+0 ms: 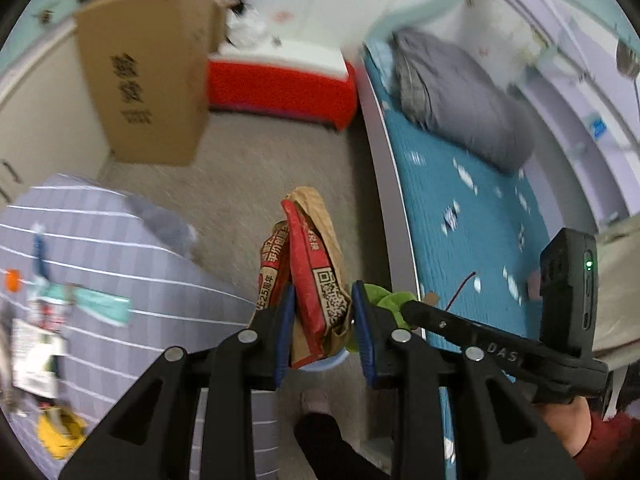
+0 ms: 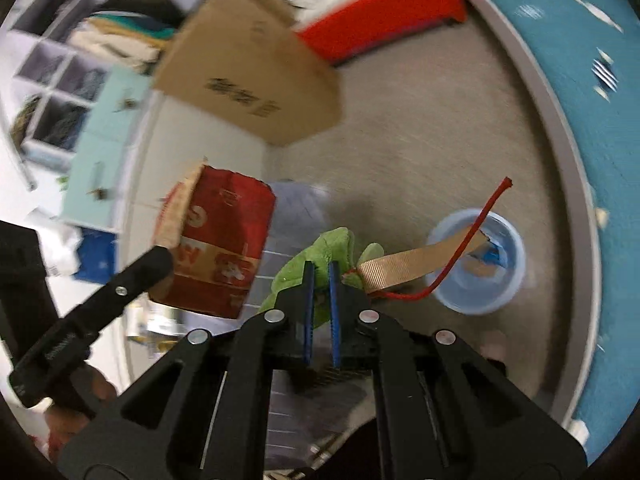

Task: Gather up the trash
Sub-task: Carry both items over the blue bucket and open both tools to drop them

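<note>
My left gripper (image 1: 323, 312) is shut on a crumpled red and brown paper bag (image 1: 312, 276) with a QR code, held in the air above the floor. The same bag (image 2: 218, 240) shows in the right wrist view, left of my right gripper. My right gripper (image 2: 321, 280) is shut on a green cloth scrap (image 2: 320, 248) with a tan ribbon (image 2: 420, 260) and a red string (image 2: 472, 236) hanging from it. The green scrap (image 1: 386, 300) also shows beside the left gripper. A light blue bin (image 2: 478, 260) with some trash inside stands on the floor below and to the right.
A bed with a teal cover (image 1: 472, 208) and a grey folded blanket (image 1: 460, 96) lies to the right. A big cardboard box (image 1: 148, 68) and a red and white box (image 1: 280, 84) stand by the far wall. A striped lilac surface (image 1: 100, 264) with clutter is at left.
</note>
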The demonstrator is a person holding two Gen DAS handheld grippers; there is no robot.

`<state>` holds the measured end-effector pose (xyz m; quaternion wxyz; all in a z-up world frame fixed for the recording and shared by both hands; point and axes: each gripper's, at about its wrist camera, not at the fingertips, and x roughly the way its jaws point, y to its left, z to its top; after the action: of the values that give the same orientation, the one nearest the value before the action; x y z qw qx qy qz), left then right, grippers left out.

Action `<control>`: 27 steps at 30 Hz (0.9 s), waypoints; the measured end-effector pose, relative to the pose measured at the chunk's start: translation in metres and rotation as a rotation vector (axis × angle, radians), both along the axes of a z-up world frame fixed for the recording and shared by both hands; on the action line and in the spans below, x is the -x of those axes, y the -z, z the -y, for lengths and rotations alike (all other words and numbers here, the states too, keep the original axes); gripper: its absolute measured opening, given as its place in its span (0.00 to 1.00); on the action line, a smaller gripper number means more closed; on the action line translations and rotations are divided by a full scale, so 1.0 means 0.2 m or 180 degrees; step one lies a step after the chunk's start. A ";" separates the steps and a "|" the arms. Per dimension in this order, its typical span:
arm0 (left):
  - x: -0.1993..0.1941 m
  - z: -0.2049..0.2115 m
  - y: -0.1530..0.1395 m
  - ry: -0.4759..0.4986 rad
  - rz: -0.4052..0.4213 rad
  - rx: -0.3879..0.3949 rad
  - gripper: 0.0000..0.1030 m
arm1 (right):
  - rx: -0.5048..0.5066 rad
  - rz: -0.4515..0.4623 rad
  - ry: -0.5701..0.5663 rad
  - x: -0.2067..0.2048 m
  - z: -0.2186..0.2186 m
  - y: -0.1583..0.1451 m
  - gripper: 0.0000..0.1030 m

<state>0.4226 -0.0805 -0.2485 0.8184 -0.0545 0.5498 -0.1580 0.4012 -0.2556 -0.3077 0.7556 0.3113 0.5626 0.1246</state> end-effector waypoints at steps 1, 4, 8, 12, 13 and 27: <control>-0.01 0.04 0.05 0.0032 -0.0057 -0.0005 0.27 | 0.0052 -0.0068 0.0027 0.00 0.04 0.05 0.07; -0.05 0.19 0.24 0.0141 -0.0274 0.0004 0.27 | 0.0158 -0.0239 0.0052 0.00 0.13 0.20 0.07; -0.06 0.29 0.42 0.0160 -0.0506 -0.0048 0.27 | 0.0236 -0.0410 0.0041 -0.04 0.20 0.35 0.09; -0.08 0.34 0.53 0.0176 -0.0649 -0.0078 0.27 | 0.0221 -0.0628 0.0046 -0.08 0.24 0.48 0.18; -0.09 0.34 0.55 0.0175 -0.0682 -0.0085 0.27 | 0.0252 -0.0671 0.0048 -0.09 0.25 0.50 0.33; -0.12 0.46 0.75 0.0221 -0.0991 -0.0195 0.27 | 0.0394 -0.0647 0.0115 -0.06 0.37 0.48 0.52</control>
<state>0.4470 -0.1727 -0.3984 0.7186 -0.0343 0.6762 -0.1589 0.4134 -0.3303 -0.4028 0.7146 0.2852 0.6373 0.0437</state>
